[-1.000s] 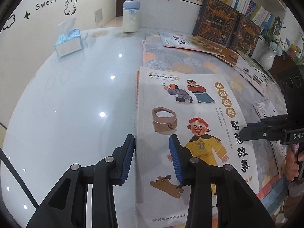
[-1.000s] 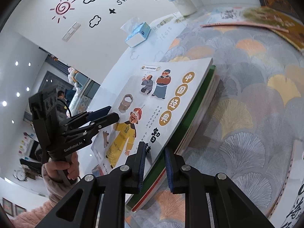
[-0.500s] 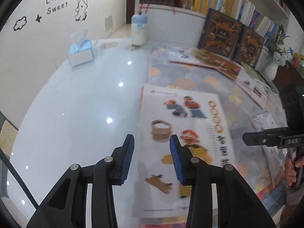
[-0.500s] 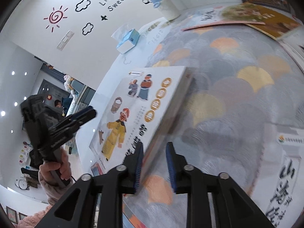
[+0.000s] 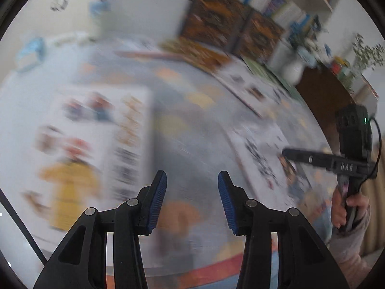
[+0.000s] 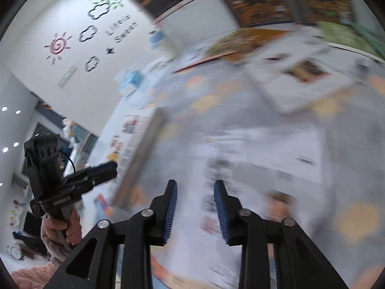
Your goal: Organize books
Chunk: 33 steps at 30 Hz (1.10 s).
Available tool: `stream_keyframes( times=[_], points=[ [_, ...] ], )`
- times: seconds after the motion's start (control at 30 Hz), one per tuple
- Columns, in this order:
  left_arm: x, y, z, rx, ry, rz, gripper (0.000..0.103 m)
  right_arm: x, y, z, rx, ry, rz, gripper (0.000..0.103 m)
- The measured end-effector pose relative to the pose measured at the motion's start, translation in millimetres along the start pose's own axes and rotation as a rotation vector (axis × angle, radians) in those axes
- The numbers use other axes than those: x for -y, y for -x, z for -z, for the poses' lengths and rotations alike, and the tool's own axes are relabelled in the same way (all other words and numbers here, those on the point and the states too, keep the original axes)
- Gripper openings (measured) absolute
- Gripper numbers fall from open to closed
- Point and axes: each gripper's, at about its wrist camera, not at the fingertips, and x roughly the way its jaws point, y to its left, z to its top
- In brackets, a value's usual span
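Both views are motion-blurred. The white picture book (image 5: 91,144) with cartoon figures lies on top of a stack at the left of the patterned mat; it also shows in the right wrist view (image 6: 130,139). My left gripper (image 5: 192,187) is open and empty above the mat, right of that book. My right gripper (image 6: 195,192) is open and empty above a white booklet (image 6: 259,168), which also shows in the left wrist view (image 5: 262,154). The right gripper shows in the left wrist view (image 5: 286,153), and the left gripper in the right wrist view (image 6: 113,168).
More books lie along the mat's far edge (image 5: 199,53), and two dark books (image 5: 216,24) lean against the shelf. A white vase (image 5: 292,68), a blue tissue box (image 5: 31,53) and a white bottle (image 6: 161,41) stand at the back.
Both grippers have swung right, away from the picture book stack, and the right gripper's jaws have opened wider. The right gripper now hovers over the white booklet.
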Motion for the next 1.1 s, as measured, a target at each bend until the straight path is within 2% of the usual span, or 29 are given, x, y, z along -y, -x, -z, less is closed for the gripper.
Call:
stream_keyframes(
  times=[0.07,0.13,0.17,0.23,0.3,0.4,0.47,0.6,0.63,0.73,1.0,1.1],
  points=[
    [23,-30,10,-0.073,-0.009,0.046,0.042,28,17,12,-0.003,-0.021,0.040,0.038],
    [37,-48,17,-0.114,-0.021,0.057,0.042,55,30,21,-0.013,-0.046,0.061,0.038],
    [46,-57,20,-0.119,-0.034,0.036,0.044,65,33,24,-0.022,-0.058,0.074,0.038],
    [61,-57,21,-0.080,-0.064,-0.012,0.053,88,44,35,-0.045,-0.074,0.091,0.038],
    [69,-60,23,-0.068,-0.040,0.002,0.069,104,51,44,-0.057,-0.076,0.023,0.039],
    [77,-60,27,-0.051,-0.020,0.026,0.069,120,54,47,-0.070,-0.097,-0.089,0.044],
    [81,-60,29,-0.055,-0.011,0.069,0.069,122,53,44,-0.081,-0.080,-0.118,0.049],
    [84,-66,27,-0.053,-0.009,0.073,0.069,108,50,45,-0.075,-0.002,-0.182,0.089],
    [85,-67,27,-0.050,-0.008,0.073,0.069,99,46,46,-0.068,0.020,-0.184,0.095],
    [82,-71,22,-0.036,0.025,0.095,0.069,80,35,44,-0.058,0.115,-0.132,0.097],
    [78,-77,21,0.052,0.004,0.142,0.069,69,12,33,-0.004,0.162,-0.163,0.097],
    [81,-76,26,0.095,-0.032,0.131,0.068,70,13,35,0.008,0.160,-0.170,0.097]
  ],
)
